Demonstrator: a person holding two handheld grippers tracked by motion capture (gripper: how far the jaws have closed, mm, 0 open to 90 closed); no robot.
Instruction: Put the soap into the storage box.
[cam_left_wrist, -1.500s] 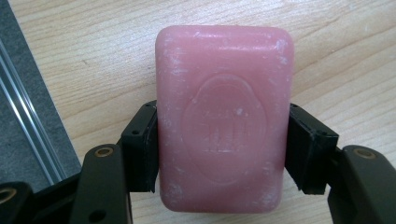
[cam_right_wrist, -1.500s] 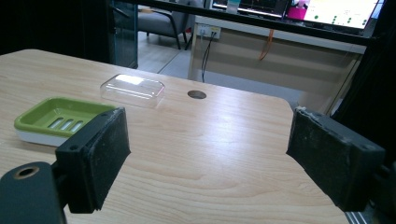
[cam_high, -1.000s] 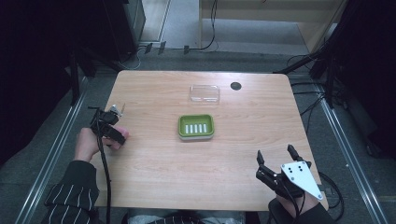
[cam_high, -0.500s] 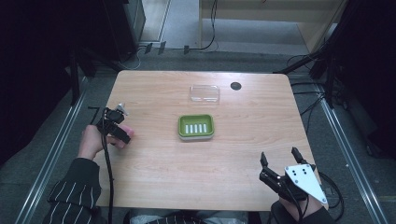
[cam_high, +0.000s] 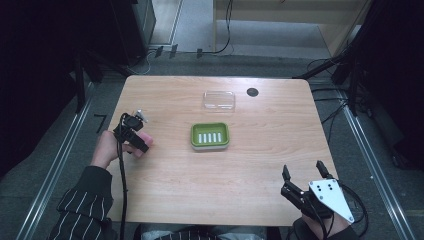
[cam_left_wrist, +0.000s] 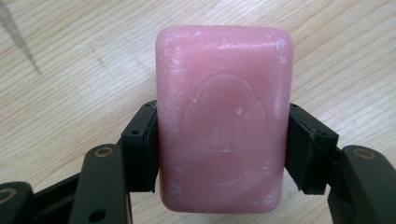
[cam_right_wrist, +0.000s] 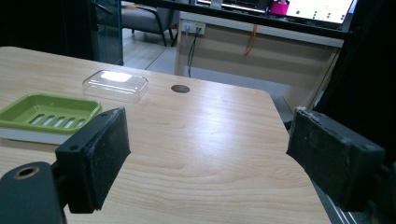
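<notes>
A pink bar of soap (cam_left_wrist: 224, 116) sits clamped between the two black jaws of my left gripper (cam_left_wrist: 222, 149), just above the wooden table. From above, that left gripper (cam_high: 136, 142) is at the table's left side with the pink soap (cam_high: 142, 140) showing at its tip, left of the green soap dish (cam_high: 210, 135). The dish is slotted and holds nothing. My right gripper (cam_high: 303, 172) hovers at the table's front right corner, jaws wide apart with nothing between them. In the right gripper view, the green dish (cam_right_wrist: 46, 114) lies off to the left of the open right gripper (cam_right_wrist: 208, 161).
A clear plastic lid (cam_high: 219, 100) lies behind the dish, also seen as the clear lid (cam_right_wrist: 115, 85) in the right gripper view. A dark round hole (cam_high: 252, 92) marks the table near the back. A black cable trails from the left gripper along the striped sleeve (cam_high: 82, 207).
My left gripper with the soap has shifted right, toward the dish. The right gripper has slid slightly toward the table's front edge.
</notes>
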